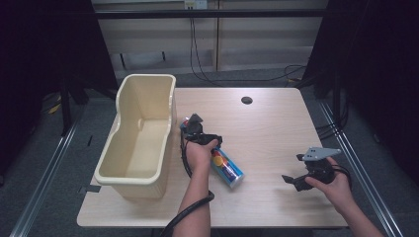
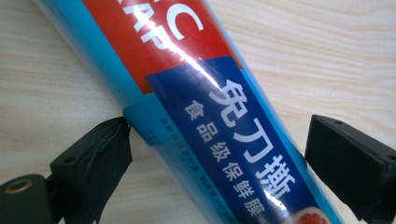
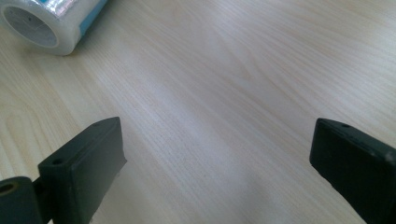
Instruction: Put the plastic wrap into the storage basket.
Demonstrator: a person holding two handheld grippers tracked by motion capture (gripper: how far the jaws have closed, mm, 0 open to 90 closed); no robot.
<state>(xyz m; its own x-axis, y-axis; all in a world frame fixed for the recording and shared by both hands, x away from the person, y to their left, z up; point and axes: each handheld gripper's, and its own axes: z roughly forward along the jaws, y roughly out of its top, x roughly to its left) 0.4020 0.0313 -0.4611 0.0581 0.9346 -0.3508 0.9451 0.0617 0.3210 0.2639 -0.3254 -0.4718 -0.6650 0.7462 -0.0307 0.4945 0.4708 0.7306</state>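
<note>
Left gripper [image 2: 217, 154] jaws apart, straddling the cling-film roll [image 2: 205, 102] lying on the table [image 2: 336, 56]; left pad touches it, right pad just clear. Center the roll between pads, then close. Right gripper [image 3: 217, 154] open, roll well ahead-left.

Right gripper [image 3: 217, 163] jaws spread wide apart, nothing between them but bare light wood table [image 3: 224, 107]. Left jaw block sits low, close to the tabletop; right jaw block at the frame's right edge. Far beyond the left jaw, up at the top-left corner, the end of a cling film roll [image 3: 44, 23] lies on the table, hollow core facing the camera, blue label edge visible.
</note>
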